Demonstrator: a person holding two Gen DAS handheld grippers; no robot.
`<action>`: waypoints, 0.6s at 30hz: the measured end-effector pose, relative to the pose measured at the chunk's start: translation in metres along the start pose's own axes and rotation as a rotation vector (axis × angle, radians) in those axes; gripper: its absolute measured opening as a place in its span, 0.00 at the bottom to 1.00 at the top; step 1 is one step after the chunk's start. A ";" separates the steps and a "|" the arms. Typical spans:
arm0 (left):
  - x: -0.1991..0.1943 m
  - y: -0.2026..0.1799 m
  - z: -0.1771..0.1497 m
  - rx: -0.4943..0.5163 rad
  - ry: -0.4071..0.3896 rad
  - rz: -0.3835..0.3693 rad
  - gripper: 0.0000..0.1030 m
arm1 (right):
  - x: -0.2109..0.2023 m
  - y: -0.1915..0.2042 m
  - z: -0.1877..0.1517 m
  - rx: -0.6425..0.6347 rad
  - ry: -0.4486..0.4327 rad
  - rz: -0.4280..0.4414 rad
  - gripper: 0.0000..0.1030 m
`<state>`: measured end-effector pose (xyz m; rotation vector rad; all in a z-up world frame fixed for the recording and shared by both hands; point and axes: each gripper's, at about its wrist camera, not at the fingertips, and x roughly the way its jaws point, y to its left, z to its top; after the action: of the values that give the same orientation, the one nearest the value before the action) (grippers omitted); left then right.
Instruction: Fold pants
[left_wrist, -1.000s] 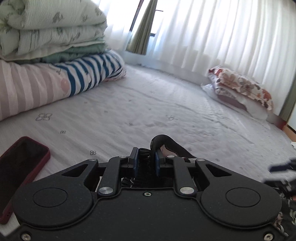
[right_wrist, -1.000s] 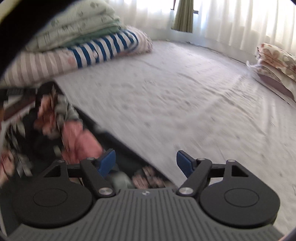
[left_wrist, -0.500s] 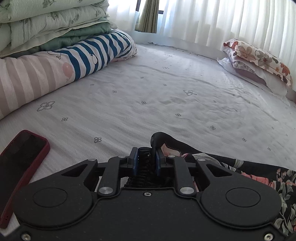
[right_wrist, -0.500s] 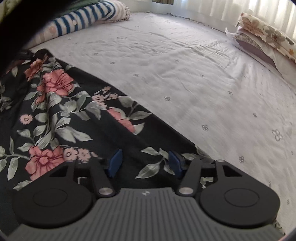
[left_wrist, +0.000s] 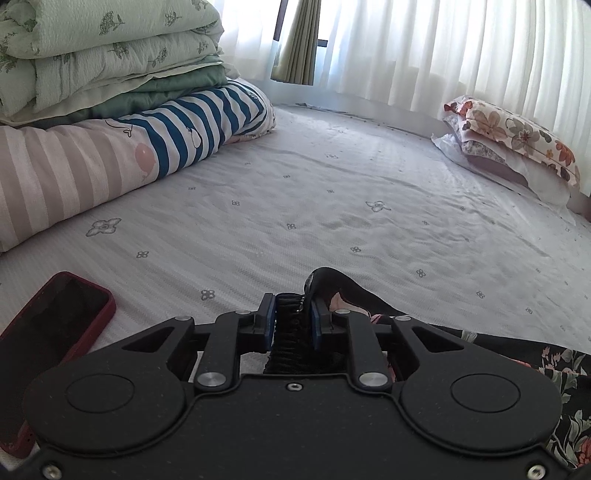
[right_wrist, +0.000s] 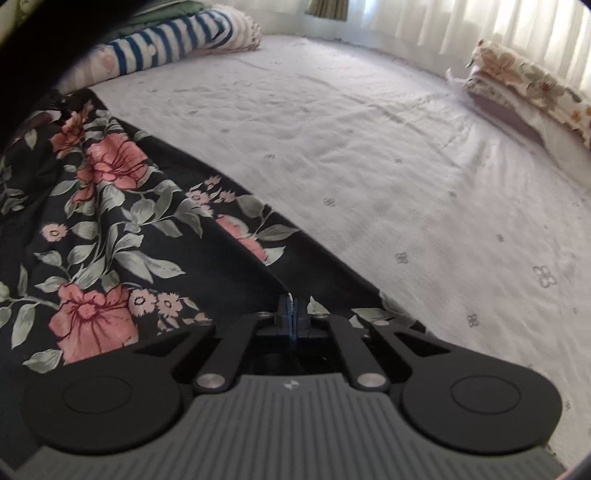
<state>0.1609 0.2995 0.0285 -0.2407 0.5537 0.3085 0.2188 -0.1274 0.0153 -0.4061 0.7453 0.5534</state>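
Left gripper (left_wrist: 293, 317): blue-padded fingers (left_wrist: 266, 322) clamped on the gathered black waistband of the floral pants (left_wrist: 561, 373), which bulges up between and above the pads; the garment trails off to the right along the bedsheet (left_wrist: 332, 206). Right gripper (right_wrist: 292, 314): fingers pressed together on a thin edge of the same floral pants (right_wrist: 110, 229), pinching the fabric at the tips; the dark cloth with pink flowers and grey-green leaves spreads flat to the left of the gripper, its straight edge running diagonally across the white sheet. Red-cased phone (left_wrist: 51, 332): lying screen-up on the sheet, left of the left gripper. Stacked folded bedding (left_wrist: 110, 74): far left, atop a striped quilt (left_wrist: 177, 133). Floral pillows (left_wrist: 517, 144): far right, below the white curtains (left_wrist: 443, 44).
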 end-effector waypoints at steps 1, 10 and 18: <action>0.000 -0.001 0.001 0.003 0.000 0.002 0.18 | -0.001 0.001 0.000 -0.001 -0.019 -0.029 0.01; 0.011 -0.011 0.008 0.009 -0.003 0.015 0.18 | 0.012 -0.007 0.010 0.027 -0.059 -0.136 0.02; 0.031 -0.010 0.014 -0.005 0.051 0.054 0.18 | 0.026 -0.028 0.005 0.145 -0.054 -0.126 0.04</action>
<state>0.1962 0.3013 0.0244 -0.2396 0.6106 0.3569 0.2545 -0.1386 0.0036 -0.3001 0.6977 0.3884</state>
